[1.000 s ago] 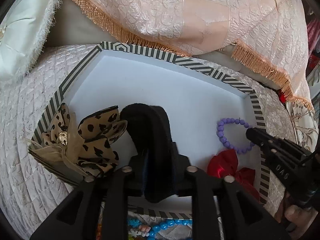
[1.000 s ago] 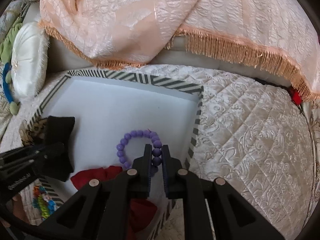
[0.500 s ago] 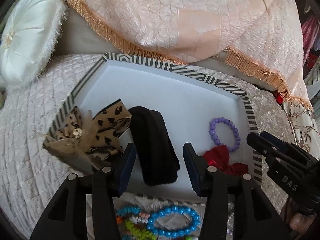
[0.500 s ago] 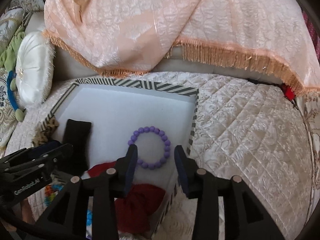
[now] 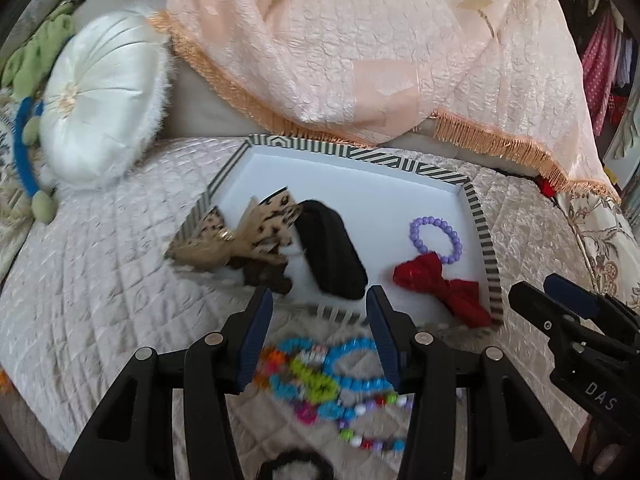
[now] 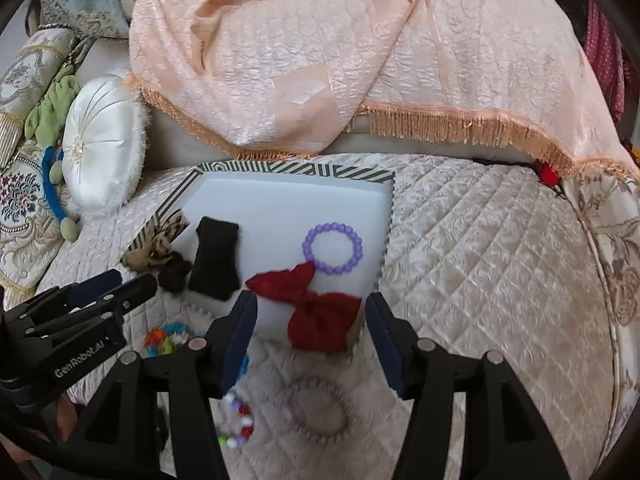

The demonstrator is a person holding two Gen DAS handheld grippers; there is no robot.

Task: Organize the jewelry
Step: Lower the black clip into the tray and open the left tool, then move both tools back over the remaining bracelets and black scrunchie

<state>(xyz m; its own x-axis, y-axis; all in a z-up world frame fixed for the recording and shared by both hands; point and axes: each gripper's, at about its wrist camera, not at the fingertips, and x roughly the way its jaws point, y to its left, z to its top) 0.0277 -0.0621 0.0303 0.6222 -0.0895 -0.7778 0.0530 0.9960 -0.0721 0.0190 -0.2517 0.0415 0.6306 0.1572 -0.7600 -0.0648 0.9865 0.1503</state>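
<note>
Draping over the back of the scene, a peach fringed cloth (image 6: 320, 60) hangs above a quilted cream bed (image 6: 480, 260), on which a striped-rim tray (image 5: 486, 240) with a white floor lies. A round white satin cushion (image 5: 100, 108) sits to the left of the tray. Both tools hover near the tray's front edge: the left hand-held gripper (image 5: 318, 336) is released, its blue-padded fingers spread wide and grasping nothing, and the right hand-held gripper (image 6: 310, 340) is likewise spread apart and empty. Inside the tray, a leopard-print bow (image 5: 240, 236) overhangs the left rim, a black velvet piece (image 5: 332, 256) lies beside it, a red bow (image 6: 316, 304) rests at the front right corner, and a purple bead bracelet (image 6: 333, 247) lies flat just behind the red bow, touching it. On the bed in front of the tray, outside it, a blurred heap of colourful bead bracelets (image 5: 328, 376) lies under the left tool, and a dull mauve bead bracelet (image 6: 320, 408) lies under the right one.
</note>
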